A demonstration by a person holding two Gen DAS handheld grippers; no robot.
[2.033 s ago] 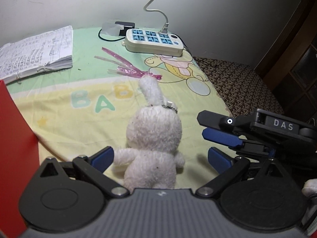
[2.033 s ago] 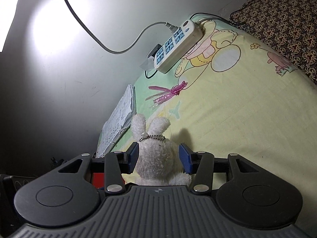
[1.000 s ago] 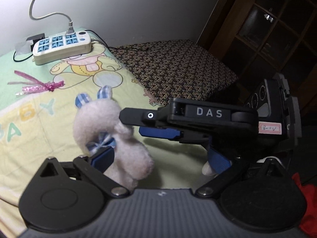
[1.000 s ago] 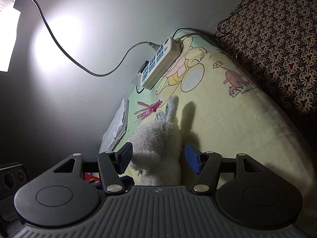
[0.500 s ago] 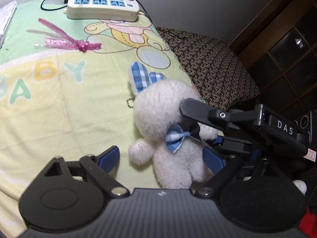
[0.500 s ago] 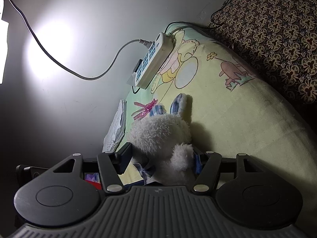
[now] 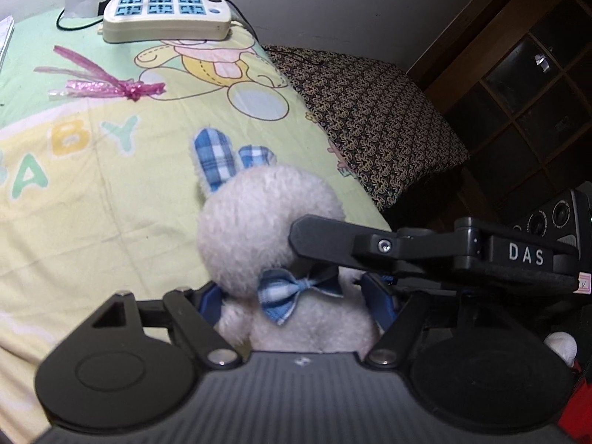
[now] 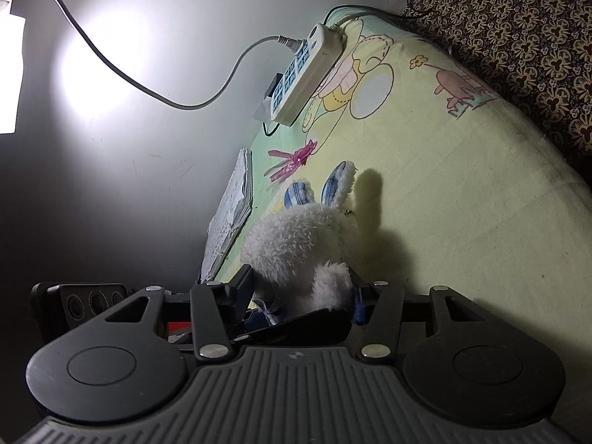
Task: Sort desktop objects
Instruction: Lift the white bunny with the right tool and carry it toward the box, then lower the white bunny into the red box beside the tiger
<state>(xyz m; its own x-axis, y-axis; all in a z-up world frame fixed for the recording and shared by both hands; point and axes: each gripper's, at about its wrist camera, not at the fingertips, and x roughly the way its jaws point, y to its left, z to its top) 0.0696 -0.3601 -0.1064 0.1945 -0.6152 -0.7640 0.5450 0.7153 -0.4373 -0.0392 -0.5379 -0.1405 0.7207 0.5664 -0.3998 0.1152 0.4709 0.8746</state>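
Between both pairs of tongs, left tongs [image 7: 296, 296] and right tongs [image 8: 301, 288] each pinching white fluffy plush rabbit [image 7: 270, 229], blue-checked ears and bow tie, over yellow-green baby-print blanket [image 7: 92, 185], power strip [image 7: 166, 18] beyond.

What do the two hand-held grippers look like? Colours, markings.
Both alike: ribbed grey body, black linkage arms with silver pivot screws over round black discs, blue finger pads. In the left wrist view, the left hand-held gripper is nearest; the right hand-held gripper shows white "DAS" lettering, a small sticker and round lenses.
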